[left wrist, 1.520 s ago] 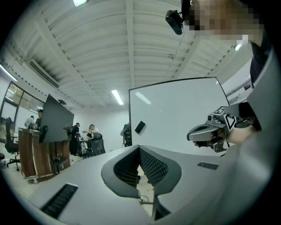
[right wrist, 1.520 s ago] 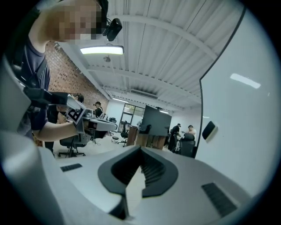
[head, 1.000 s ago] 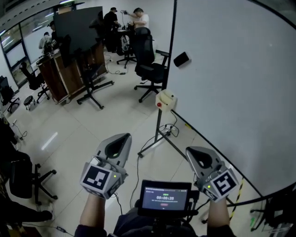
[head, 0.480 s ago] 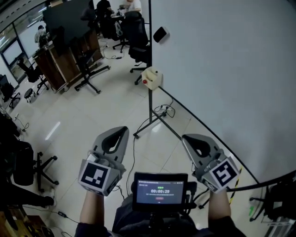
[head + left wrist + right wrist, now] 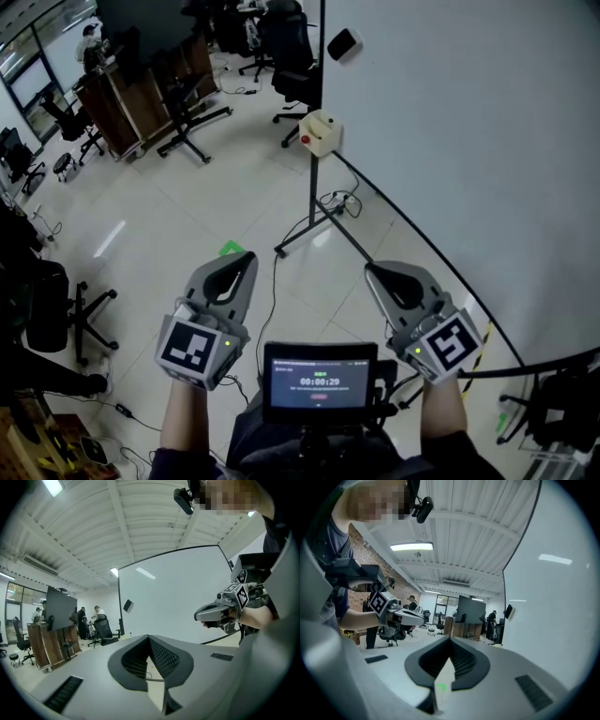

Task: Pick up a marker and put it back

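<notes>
No marker shows in any view. My left gripper [image 5: 246,259] is held at the lower left of the head view, shut, with nothing between its jaws. My right gripper [image 5: 370,271] is beside it at the lower right, also shut and holding nothing. Both point out over the floor toward the big whiteboard [image 5: 469,141] on the right. A black eraser [image 5: 344,43] sticks to the board near its left edge. In the left gripper view the shut jaws [image 5: 148,637] face the whiteboard [image 5: 173,597], with the right gripper [image 5: 213,613] off to the side.
A beige box with a red button [image 5: 320,131] hangs on the whiteboard's stand [image 5: 309,225], whose legs and cables spread over the tiled floor. A small screen [image 5: 320,380] sits at the person's chest. Office chairs [image 5: 56,323], a dark screen on a stand and people stand at the back left.
The head view has swung, so the board's edge, eraser and beige box sit higher in the picture. Both grippers stay shut and side by side, a little nearer the stand.
</notes>
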Demonstrator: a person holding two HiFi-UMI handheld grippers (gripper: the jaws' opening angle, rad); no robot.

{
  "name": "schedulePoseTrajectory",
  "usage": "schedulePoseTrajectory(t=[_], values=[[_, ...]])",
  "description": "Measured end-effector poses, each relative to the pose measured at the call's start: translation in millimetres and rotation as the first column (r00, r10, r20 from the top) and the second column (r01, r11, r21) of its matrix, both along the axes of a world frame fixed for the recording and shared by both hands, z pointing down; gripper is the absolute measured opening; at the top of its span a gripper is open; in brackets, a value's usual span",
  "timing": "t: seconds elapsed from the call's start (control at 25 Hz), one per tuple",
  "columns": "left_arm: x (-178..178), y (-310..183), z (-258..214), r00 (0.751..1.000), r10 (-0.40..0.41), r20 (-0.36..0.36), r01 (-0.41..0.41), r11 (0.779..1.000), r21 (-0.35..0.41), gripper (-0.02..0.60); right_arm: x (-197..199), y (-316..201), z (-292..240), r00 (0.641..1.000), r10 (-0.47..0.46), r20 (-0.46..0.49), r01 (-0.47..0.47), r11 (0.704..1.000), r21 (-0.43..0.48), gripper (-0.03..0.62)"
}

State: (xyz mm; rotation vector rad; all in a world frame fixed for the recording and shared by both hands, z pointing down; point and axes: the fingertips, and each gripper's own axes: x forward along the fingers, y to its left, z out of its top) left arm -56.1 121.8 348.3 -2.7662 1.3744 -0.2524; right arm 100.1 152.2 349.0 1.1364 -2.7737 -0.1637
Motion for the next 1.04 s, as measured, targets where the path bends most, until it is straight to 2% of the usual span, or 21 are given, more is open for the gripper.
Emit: schedulePoseTrajectory(t=[0.44, 1.04], values=[[-19.8, -27.8, -11.2, 0.999, 0.038, 0.037, -0.039, 0.999, 0.012, 0.0, -22.3, -24.0, -0.4, 1.0, 0.011, -0.01, -0.011, 1.0, -0.006, 0.008], [-34.6, -53.8, -13.3, 0.999, 0.043, 0.031, -0.043, 0.999, 0.018, 0.0, -38.0, -52.3, -1.8, 1.0, 0.004, -0.024, -0.004, 1.0, 0.008, 0.008]])
